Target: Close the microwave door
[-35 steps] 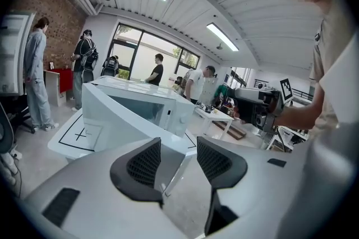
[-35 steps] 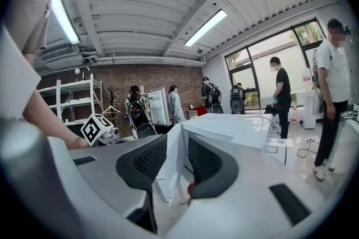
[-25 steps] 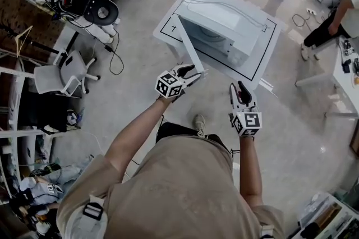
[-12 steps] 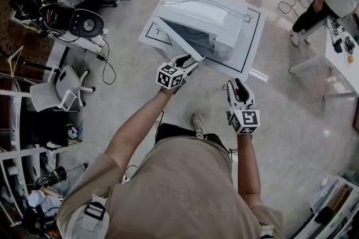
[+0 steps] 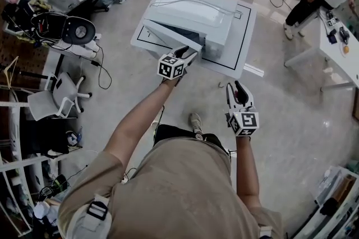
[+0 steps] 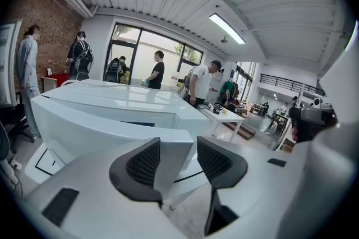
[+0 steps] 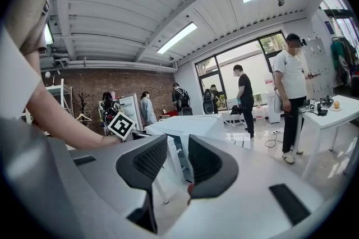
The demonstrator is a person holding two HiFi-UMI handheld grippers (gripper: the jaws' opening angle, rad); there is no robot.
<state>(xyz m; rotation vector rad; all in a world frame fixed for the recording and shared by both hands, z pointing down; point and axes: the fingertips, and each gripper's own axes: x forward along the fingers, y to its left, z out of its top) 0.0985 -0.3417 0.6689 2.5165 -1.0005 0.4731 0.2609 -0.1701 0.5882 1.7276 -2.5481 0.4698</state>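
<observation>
Door [image 5: 165, 36] of microwave [image 5: 190, 10] ajar, edge between spread jaws of left hand-held gripper [image 5: 189, 53]; right hand-held gripper [image 5: 235, 86] spread too, empty

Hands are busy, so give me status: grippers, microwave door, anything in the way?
Left gripper: jaws open, astride the free edge of the boxy white microwave's door. Right gripper: jaws open, empty. Door ajar, not yet shut. Nothing visibly blocking it.
</observation>
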